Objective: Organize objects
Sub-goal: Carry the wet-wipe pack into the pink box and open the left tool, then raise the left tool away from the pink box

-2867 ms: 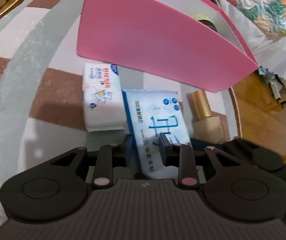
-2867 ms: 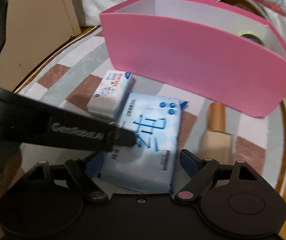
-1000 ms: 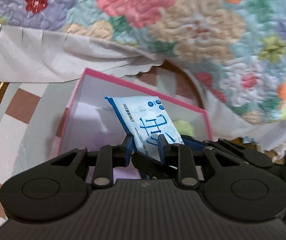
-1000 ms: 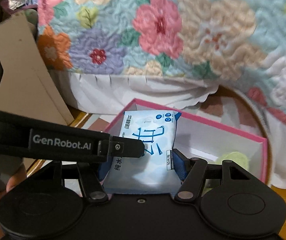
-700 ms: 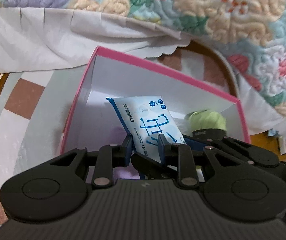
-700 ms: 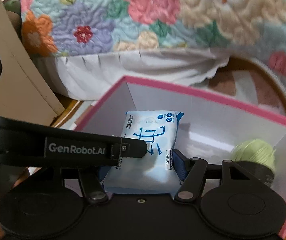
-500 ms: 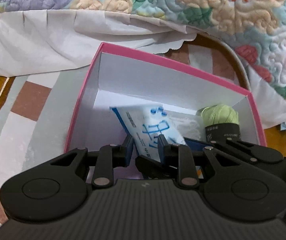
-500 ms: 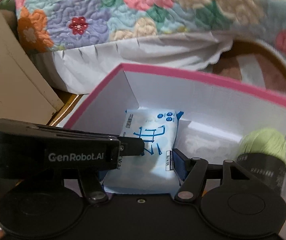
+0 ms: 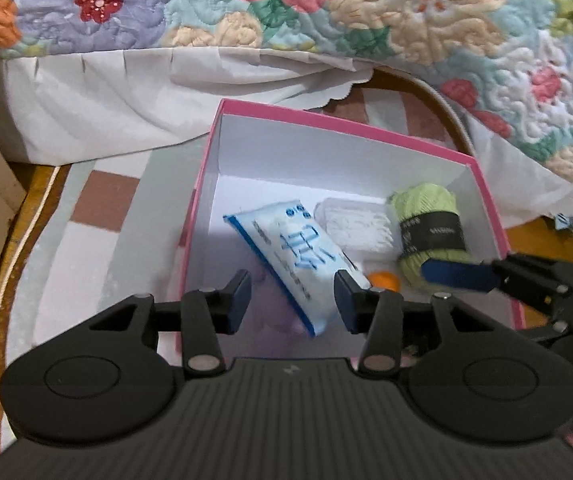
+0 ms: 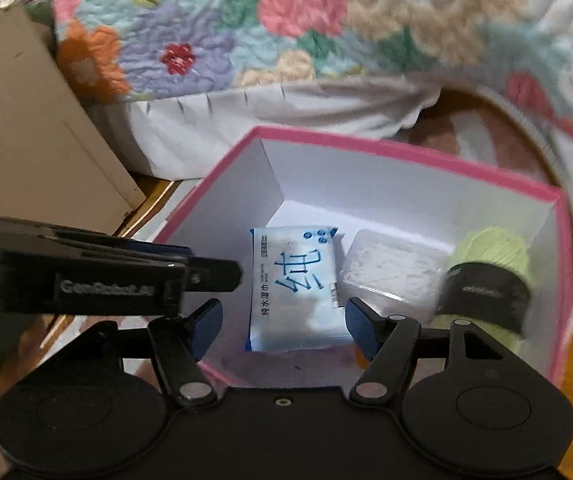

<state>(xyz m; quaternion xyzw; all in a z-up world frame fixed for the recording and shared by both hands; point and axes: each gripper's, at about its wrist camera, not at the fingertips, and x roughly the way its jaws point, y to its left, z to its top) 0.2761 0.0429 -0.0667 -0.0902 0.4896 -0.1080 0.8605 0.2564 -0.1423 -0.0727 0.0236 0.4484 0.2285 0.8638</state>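
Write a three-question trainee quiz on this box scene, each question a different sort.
1. True or false: the wet-wipe pack lies inside the pink box.
2. Which colour is the yarn ball? A red, B light green, C black.
3. Fill in: the left hand-held gripper and the right hand-held gripper both have jaws that are ____.

Key: 1 true; 2 B; 3 open, just widened, no longer pressing the pack.

Orange object (image 9: 384,280) in pink box (image 9: 342,122): mostly hidden behind left gripper's fingers (image 9: 346,294), kind unreadable. Near wall of box covered by gripper bodies in both views. Yarn ball (image 10: 486,276) blurred, label text illegible. Wipes pack (image 10: 294,288) small print unreadable. Quilt (image 10: 326,20) cut off at 12 o'clock.
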